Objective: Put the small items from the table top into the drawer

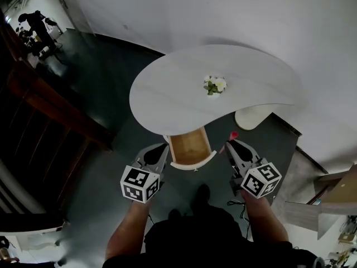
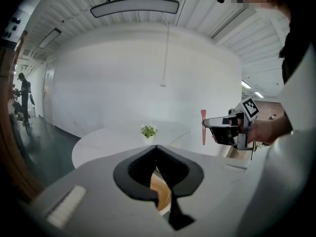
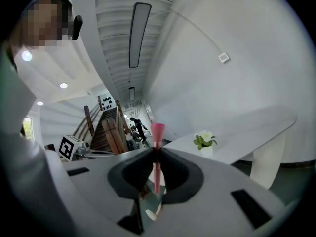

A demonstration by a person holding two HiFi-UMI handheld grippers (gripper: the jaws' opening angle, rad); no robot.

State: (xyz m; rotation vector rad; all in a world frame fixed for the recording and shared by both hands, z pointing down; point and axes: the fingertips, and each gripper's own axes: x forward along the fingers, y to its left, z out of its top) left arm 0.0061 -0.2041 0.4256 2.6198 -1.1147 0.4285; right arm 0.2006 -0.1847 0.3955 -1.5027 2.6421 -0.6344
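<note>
A white kidney-shaped table (image 1: 167, 85) carries only a small potted plant (image 1: 215, 85). Its wooden drawer (image 1: 189, 148) stands pulled open at the near edge. My left gripper (image 1: 160, 148) hovers just left of the drawer, shut with nothing between its jaws (image 2: 157, 148). To the right of the drawer my right gripper (image 1: 231, 144) is shut on a slim pink stick-like item (image 3: 157, 152), whose flared top (image 1: 234, 134) pokes out past the jaws. The left gripper view also shows the pink item (image 2: 203, 126) upright in the right gripper (image 2: 224, 130).
A white pedestal base (image 1: 251, 118) sits under the table's right side. A dark wooden staircase (image 1: 50, 121) runs along the left. A white curved wall (image 1: 223, 10) backs the table. A person (image 1: 34, 27) stands far off at upper left. The floor is dark.
</note>
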